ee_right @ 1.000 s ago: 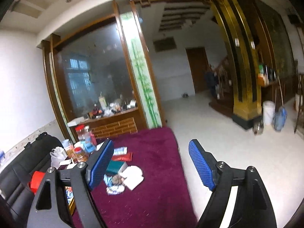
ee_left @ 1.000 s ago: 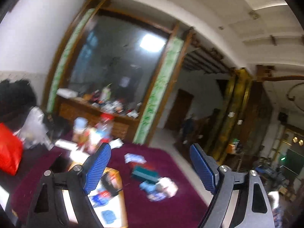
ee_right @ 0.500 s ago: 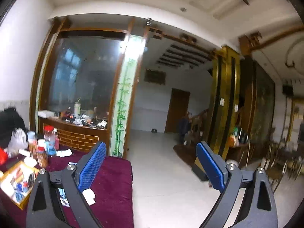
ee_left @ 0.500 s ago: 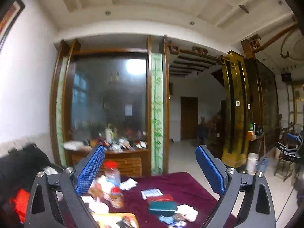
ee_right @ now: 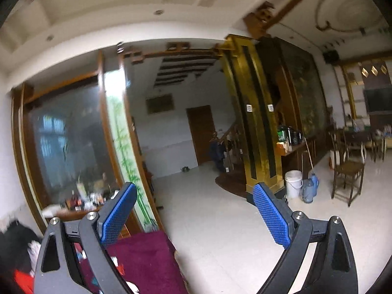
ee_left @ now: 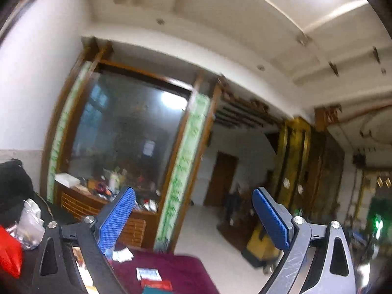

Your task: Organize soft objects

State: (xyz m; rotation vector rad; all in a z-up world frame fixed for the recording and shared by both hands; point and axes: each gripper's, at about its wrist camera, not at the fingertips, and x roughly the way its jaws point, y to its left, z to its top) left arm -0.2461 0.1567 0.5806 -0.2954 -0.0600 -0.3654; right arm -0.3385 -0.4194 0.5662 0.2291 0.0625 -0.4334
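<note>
My left gripper [ee_left: 193, 216] is open and empty, raised and pointing across the room above the maroon table cloth [ee_left: 176, 272]. On the cloth lie a small white-blue packet [ee_left: 148, 274] and a red packet [ee_left: 156, 284], low in the left wrist view. My right gripper [ee_right: 194, 214] is open and empty, also raised, with the maroon cloth [ee_right: 144, 257] at its lower left. Small items on the cloth are mostly hidden behind the left finger [ee_right: 117, 216].
A red bag [ee_left: 8, 252] and clear plastic bag [ee_left: 30, 223] sit at the far left. A cluttered wooden counter [ee_left: 98, 196] stands behind the table. White tiled floor [ee_right: 220, 225], a white bucket [ee_right: 293, 183] and a wooden chair [ee_right: 348, 171] lie to the right.
Both cameras swung: the left view tilted and now shows less of the table; the right view turned right, toward the floor and chair. Both grippers stayed open.
</note>
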